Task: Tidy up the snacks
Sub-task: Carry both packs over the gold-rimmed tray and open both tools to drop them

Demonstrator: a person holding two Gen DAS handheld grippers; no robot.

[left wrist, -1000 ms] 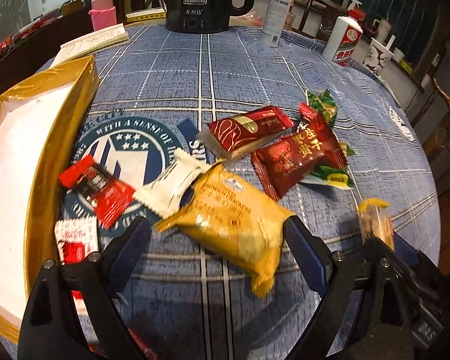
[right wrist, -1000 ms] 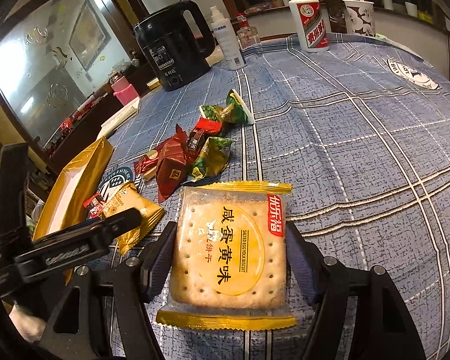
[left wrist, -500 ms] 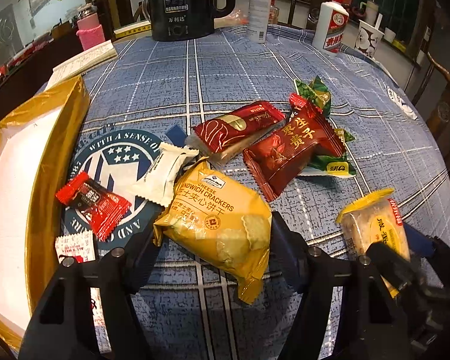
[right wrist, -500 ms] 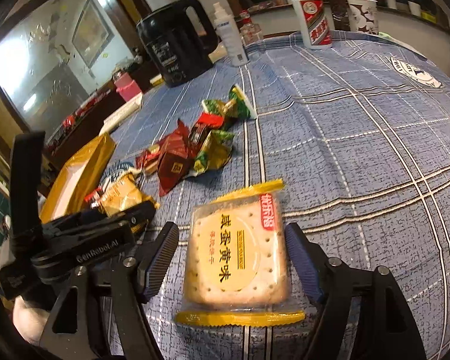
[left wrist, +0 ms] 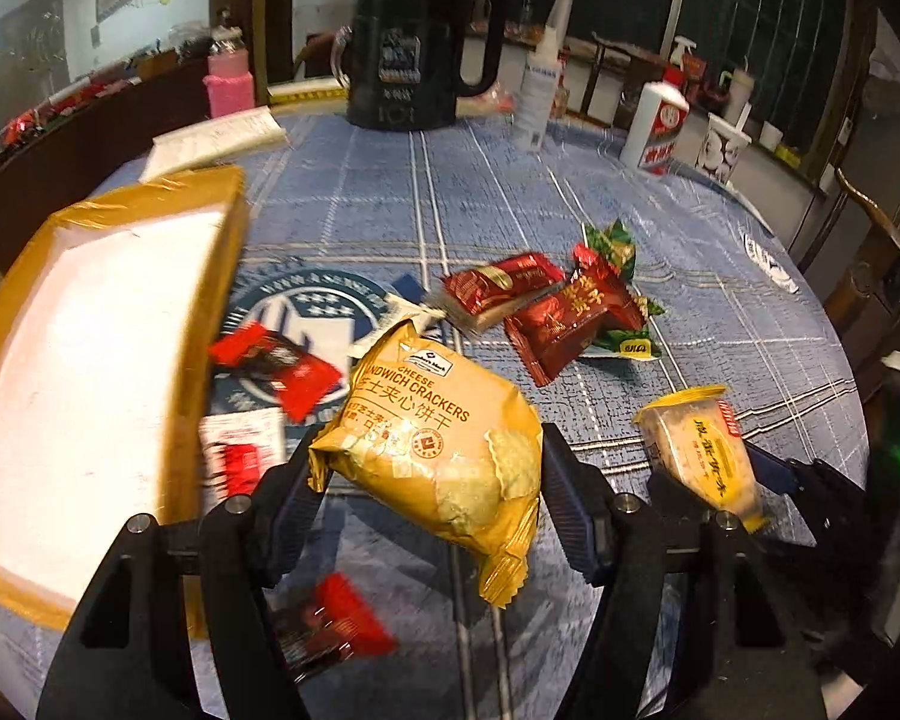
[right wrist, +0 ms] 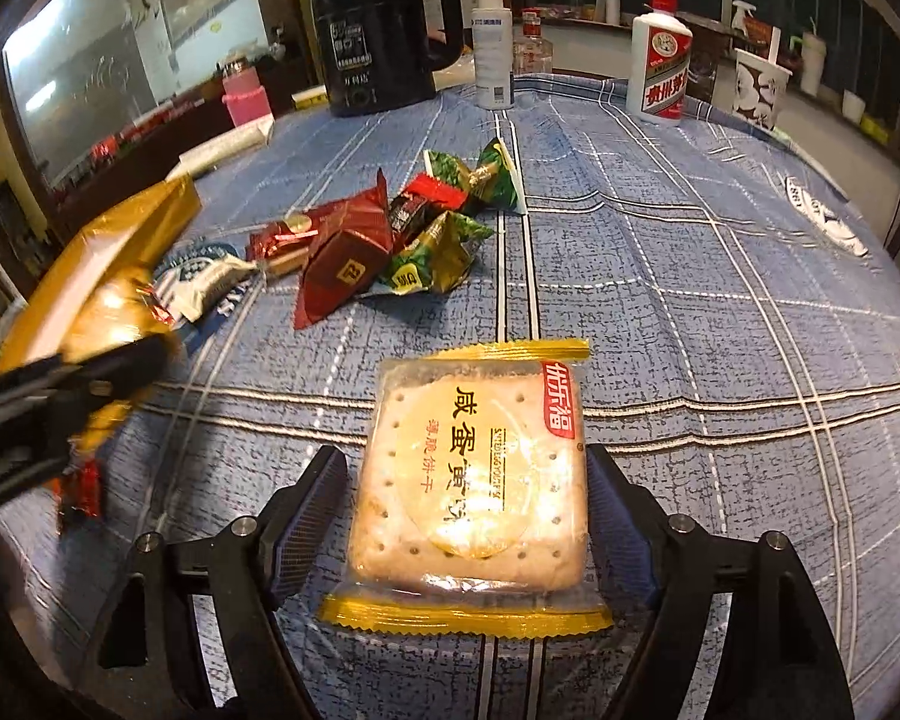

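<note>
My left gripper (left wrist: 426,492) is shut on a yellow cheese sandwich cracker pack (left wrist: 432,438) and holds it above the table, just right of the gold-edged tray (left wrist: 90,324). My right gripper (right wrist: 468,516) is shut on a clear-wrapped salted egg yolk cracker pack (right wrist: 474,474), lifted off the blue cloth; it also shows in the left wrist view (left wrist: 702,450). A pile of red and green snack packs (left wrist: 558,312) lies mid-table, also in the right wrist view (right wrist: 390,228). Small red packs (left wrist: 270,360) lie near the tray.
A black kettle (left wrist: 414,54), spray bottle (left wrist: 540,84), white liquor bottle (left wrist: 660,126), paper cup (left wrist: 720,150) and pink bottle (left wrist: 228,84) stand at the table's far edge. A white booklet (left wrist: 216,138) lies behind the tray. A red pack (left wrist: 330,624) lies under my left gripper.
My left gripper has closed on the yellow cracker pack and lifted it toward the tray. My right gripper has lifted its cracker pack and moved left.
</note>
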